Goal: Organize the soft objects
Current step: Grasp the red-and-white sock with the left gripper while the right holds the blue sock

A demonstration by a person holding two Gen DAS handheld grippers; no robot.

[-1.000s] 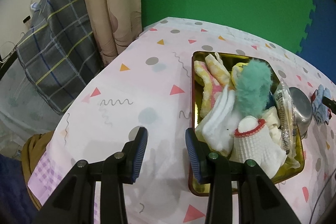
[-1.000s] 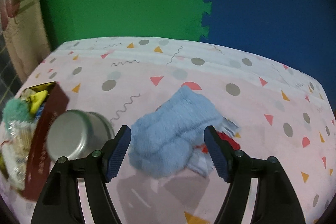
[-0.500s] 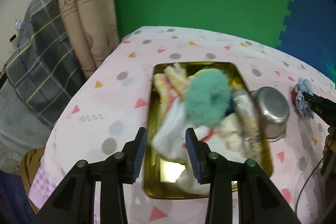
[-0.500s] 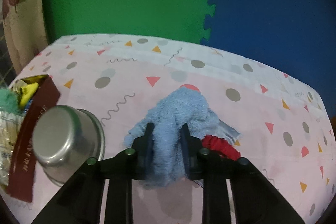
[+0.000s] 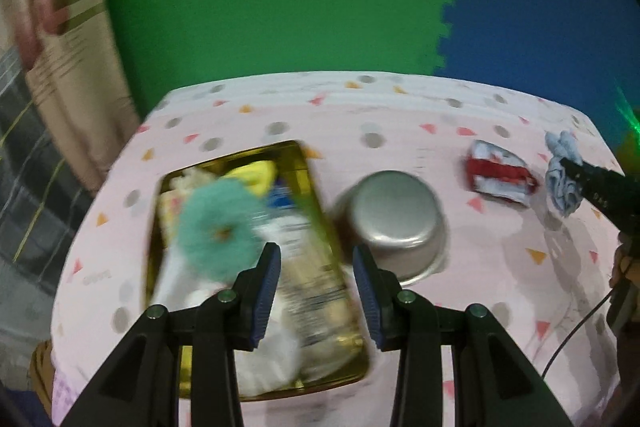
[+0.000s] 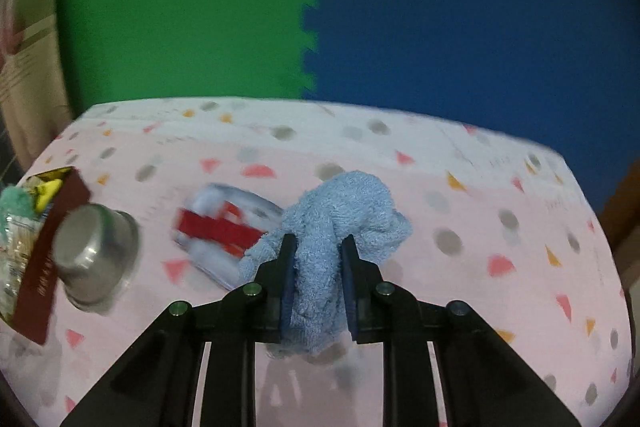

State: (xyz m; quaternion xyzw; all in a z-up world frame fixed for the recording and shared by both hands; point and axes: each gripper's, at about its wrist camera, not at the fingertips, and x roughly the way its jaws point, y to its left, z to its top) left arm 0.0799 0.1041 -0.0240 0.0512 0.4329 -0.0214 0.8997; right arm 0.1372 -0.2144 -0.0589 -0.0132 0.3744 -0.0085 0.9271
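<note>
My right gripper is shut on a light blue towel and holds it lifted above the table; the towel also shows at the right of the left wrist view. A red and pale blue cloth lies flat on the table left of it, seen too in the left wrist view. My left gripper is open and empty above the right edge of a gold tray. The tray holds a teal fluffy ring, white socks, a yellow item and a plastic packet.
An upturned steel bowl sits just right of the tray, also in the right wrist view. The table has a pink patterned cloth. Green and blue foam mats form the back wall. A curtain hangs at the left.
My right gripper closed on the blue towel and lifted it, uncovering the red and pale blue cloth. My left gripper swung right, from the bare table to over the tray's right edge.
</note>
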